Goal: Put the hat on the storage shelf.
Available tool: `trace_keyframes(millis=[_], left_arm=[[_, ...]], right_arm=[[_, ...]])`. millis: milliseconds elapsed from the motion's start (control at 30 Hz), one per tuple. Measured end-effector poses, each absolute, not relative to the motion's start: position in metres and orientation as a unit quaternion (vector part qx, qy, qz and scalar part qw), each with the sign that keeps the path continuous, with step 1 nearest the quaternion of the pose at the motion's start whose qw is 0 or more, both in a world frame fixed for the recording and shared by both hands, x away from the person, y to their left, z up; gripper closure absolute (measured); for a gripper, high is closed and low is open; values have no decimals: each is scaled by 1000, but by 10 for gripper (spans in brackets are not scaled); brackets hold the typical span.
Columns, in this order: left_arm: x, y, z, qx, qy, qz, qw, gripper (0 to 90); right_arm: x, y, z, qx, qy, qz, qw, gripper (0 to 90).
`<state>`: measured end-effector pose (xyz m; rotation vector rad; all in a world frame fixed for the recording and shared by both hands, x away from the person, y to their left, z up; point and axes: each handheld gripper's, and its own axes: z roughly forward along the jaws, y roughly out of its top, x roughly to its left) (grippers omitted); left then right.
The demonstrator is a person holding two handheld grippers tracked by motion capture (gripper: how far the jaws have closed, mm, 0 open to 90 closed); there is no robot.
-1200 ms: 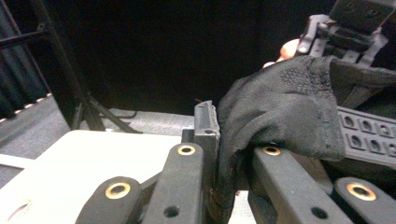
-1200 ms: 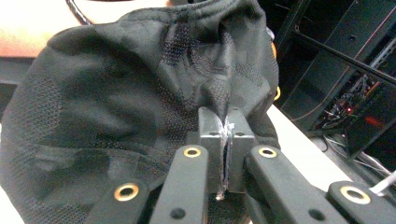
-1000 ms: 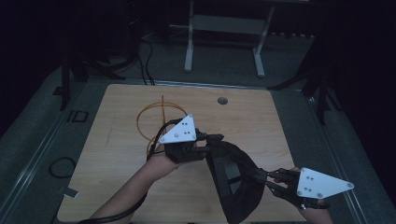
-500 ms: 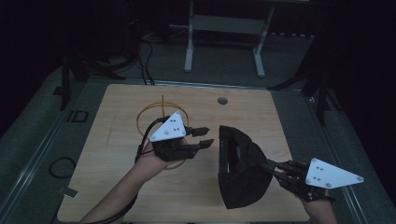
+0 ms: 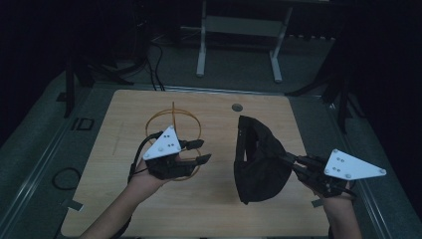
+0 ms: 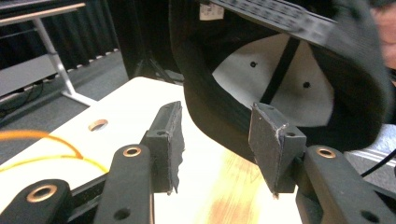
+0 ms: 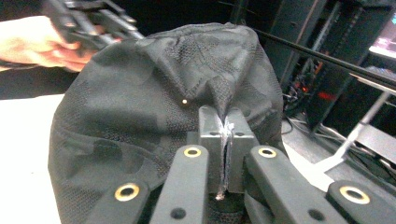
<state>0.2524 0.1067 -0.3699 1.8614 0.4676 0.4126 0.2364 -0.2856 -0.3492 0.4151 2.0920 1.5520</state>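
Two tongs, one cap: the right tongs pinch the black cap's crown fabric, holding it upright over the bench. The left tongs wait spread beside its brim, which I'd say they must grip next.

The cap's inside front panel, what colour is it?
White, behind black seam tape, on the black cap; the left gripper view shows it best.

1. Left gripper — black, with a white three-cornered plate dotted with small holes.
2. Right gripper — black too, same plate.
3. Jaw arms carry brass-ringed holes; forearms bare.
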Motion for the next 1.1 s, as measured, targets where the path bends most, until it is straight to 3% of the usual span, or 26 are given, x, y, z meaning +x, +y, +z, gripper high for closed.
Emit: trace_keyframes(millis=[700, 1100], left_arm=[[228, 175, -449, 773, 240, 190, 555, 549], [223, 221, -502, 742, 307, 191, 565, 499]], right_arm=[[278, -259, -336, 155, 770, 568, 246, 885], [299, -232, -322, 144, 779, 563, 234, 885]])
